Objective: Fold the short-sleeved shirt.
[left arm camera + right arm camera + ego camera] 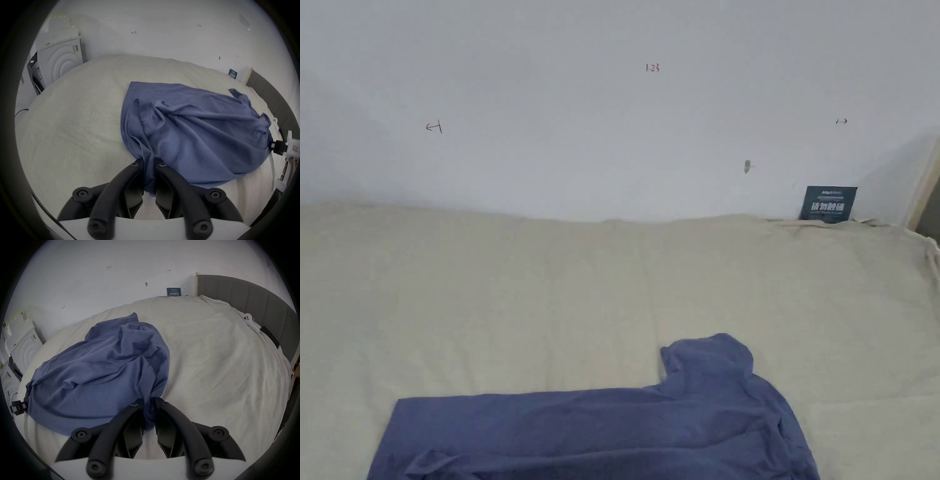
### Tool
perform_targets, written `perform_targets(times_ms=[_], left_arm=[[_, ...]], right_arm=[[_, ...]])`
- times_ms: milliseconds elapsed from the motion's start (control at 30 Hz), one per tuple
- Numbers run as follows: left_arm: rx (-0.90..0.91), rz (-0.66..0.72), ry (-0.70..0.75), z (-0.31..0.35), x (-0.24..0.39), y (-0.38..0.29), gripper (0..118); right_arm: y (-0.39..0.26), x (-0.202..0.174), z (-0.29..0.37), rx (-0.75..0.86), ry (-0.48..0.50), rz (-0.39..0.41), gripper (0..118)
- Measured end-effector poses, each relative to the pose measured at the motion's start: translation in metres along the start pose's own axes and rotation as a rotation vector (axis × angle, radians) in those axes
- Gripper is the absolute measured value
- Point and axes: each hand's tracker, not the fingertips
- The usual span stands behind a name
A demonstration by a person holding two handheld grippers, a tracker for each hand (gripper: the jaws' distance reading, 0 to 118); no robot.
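A blue short-sleeved shirt point(612, 431) lies crumpled on a cream bed sheet point(550, 300), at the near edge in the head view, one sleeve point(709, 356) pointing towards the wall. In the left gripper view my left gripper point(149, 160) is shut on a bunched edge of the shirt point(194, 133). Cloth runs down between its black jaws. In the right gripper view my right gripper point(148, 401) is shut on the opposite end of the shirt point(100, 369). The right gripper point(274, 147) also appears far right in the left gripper view, at the shirt's edge.
A white wall point(612, 112) rises behind the bed. A dark card point(828, 204) leans against it at the back right. A grey padded headboard point(253, 301) borders the bed on the right. A white washing machine point(60, 63) stands beyond the bed's left side.
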Motion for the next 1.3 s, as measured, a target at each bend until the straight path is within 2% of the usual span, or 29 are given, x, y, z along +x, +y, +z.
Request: perform_targets(times_ms=[100, 200, 300, 433, 633, 733, 867, 900, 967, 1000, 1033, 1067, 1100, 1167, 1233, 1300], left_arm=[[0.027, 0.025, -0.035, 0.007, -0.001, 0.0, 10], [0.029, 0.052, -0.07, 0.02, -0.005, 0.0, 9], [0.069, 0.046, -0.086, 0.046, -0.011, -0.005, 9], [0.084, 0.068, -0.101, 0.08, -0.02, -0.026, 9], [0.036, 0.058, -0.108, 0.12, -0.024, -0.082, 9], [-0.018, 0.045, -0.103, 0.119, -0.024, -0.104, 9], [-0.052, 0.056, -0.097, 0.107, -0.023, -0.113, 10], [-0.049, 0.084, -0.097, 0.107, -0.024, -0.111, 21], [-0.02, 0.098, -0.091, 0.118, -0.03, -0.106, 48], [0.081, 0.108, -0.093, 0.13, -0.034, -0.104, 68], [0.147, 0.115, -0.118, 0.144, -0.04, -0.101, 76], [0.2, 0.134, -0.138, 0.161, -0.047, -0.092, 81], [0.195, 0.166, -0.13, 0.177, -0.049, -0.082, 83], [0.34, 0.129, -0.135, 0.212, -0.045, -0.061, 85], [0.45, 0.075, -0.129, 0.245, -0.036, -0.04, 93], [0.53, 0.074, -0.154, 0.272, -0.024, -0.027, 96]], right_arm=[[0.006, 0.002, 0.006, 0.004, 0.033, 0.012, 10], [0.009, 0.012, 0.023, 0.019, 0.07, -0.03, 10], [0.01, 0.016, 0.05, 0.031, 0.081, 0.0, 10], [-0.001, 0.026, 0.083, 0.046, 0.078, -0.002, 10], [-0.045, 0.037, 0.121, -0.012, 0.052, 0.077, 10], [-0.067, 0.038, 0.118, -0.078, 0.025, 0.118, 10], [-0.072, 0.037, 0.108, -0.079, 0.016, 0.129, 10], [-0.067, 0.036, 0.112, -0.067, 0.023, 0.143, 14], [-0.062, 0.036, 0.125, 0.003, -0.019, 0.2, 40], [-0.061, 0.035, 0.138, 0.053, -0.043, 0.246, 53], [-0.06, 0.034, 0.152, 0.129, -0.056, 0.286, 54], [-0.058, 0.031, 0.177, 0.269, -0.05, 0.325, 56], [-0.053, 0.028, 0.198, 0.361, -0.022, 0.369, 66], [-0.037, 0.017, 0.226, 0.44, 0.009, 0.389, 86], [-0.022, 0.008, 0.246, 0.452, 0.077, 0.359, 89], [-0.015, -0.001, 0.265, 0.52, 0.125, 0.302, 89]])
